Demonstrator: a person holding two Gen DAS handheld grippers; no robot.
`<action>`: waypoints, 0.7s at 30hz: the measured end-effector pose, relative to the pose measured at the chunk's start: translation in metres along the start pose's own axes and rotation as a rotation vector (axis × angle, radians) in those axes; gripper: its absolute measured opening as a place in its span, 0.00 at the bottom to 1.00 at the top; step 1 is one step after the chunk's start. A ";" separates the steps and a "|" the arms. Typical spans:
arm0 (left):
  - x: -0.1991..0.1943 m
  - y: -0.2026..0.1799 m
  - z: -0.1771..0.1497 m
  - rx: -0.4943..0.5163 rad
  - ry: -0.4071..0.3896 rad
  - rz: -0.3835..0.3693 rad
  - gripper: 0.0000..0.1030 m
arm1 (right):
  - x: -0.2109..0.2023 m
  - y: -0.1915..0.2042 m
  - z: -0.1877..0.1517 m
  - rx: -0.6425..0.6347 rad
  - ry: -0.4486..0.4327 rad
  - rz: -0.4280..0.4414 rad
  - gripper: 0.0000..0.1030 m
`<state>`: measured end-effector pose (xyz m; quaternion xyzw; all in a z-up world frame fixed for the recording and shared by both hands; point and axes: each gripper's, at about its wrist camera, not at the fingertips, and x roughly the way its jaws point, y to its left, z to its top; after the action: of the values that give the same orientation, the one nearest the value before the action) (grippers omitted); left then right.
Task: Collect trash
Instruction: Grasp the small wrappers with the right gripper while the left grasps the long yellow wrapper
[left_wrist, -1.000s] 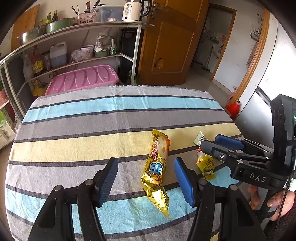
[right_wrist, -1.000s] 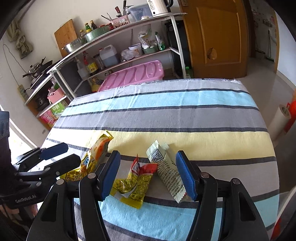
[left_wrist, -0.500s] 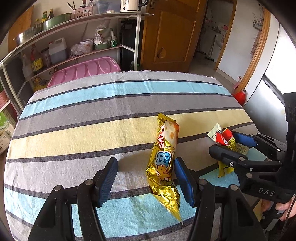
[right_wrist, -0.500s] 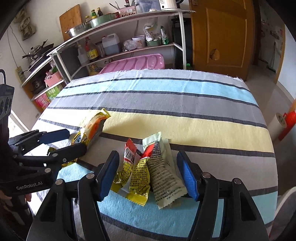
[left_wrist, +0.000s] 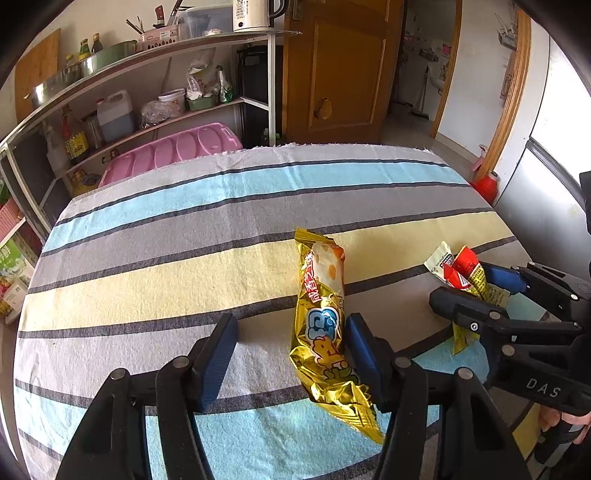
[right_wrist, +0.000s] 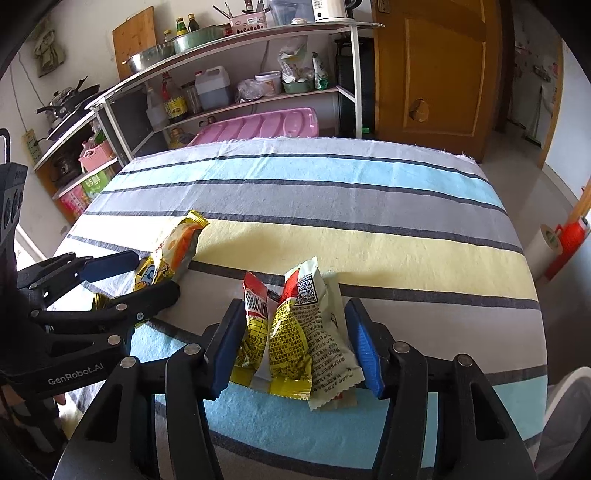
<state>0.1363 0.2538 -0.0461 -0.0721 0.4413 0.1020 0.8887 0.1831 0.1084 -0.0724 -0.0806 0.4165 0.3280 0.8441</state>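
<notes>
Hand-held gripper work first: your left hand-held gripper (left_wrist: 290, 350) straddles the gold snack wrapper (left_wrist: 325, 332), which lies on the striped bench (left_wrist: 184, 236) at about 5 o'clock from the cloth's centre. Its jaws have just been closing; the right-side pad touches the wrapper's edge while the other stands well clear, so nothing is grasped yet. You point down at the wrapper's lower half, probably to pinch it across its narrow width.

Your right hand-held gripper (right_wrist: 295, 347) brackets the bunched wrappers (right_wrist: 295, 332), a red-and-yellow pair with a white one, near the bench's 6 o'clock edge. Its jaws have also just been closing; the pads sit against the bundle's two flanks and the wrappers stand pushed upright, though I cannot tell that the squeeze is firm. Taking all of them in one bite saves trips.

Only the right wrist view shows the bundle's printed faces; the left wrist view shows just its tips behind the right jaws. A pale bin rim (right_wrist: 565, 413), perhaps the target, appears at 4 o'clock in the right view alone.
</notes>
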 end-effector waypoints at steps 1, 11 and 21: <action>0.000 0.001 0.000 -0.003 -0.002 0.000 0.50 | 0.000 0.000 0.000 0.002 0.000 0.000 0.53; -0.007 0.007 -0.002 -0.030 -0.004 -0.023 0.27 | -0.009 0.000 -0.003 0.003 -0.025 -0.035 0.38; -0.021 0.007 -0.007 -0.045 -0.026 -0.057 0.25 | -0.019 -0.001 -0.008 0.023 -0.050 -0.016 0.28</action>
<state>0.1169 0.2568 -0.0339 -0.1033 0.4249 0.0876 0.8950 0.1698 0.0950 -0.0633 -0.0658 0.3983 0.3184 0.8577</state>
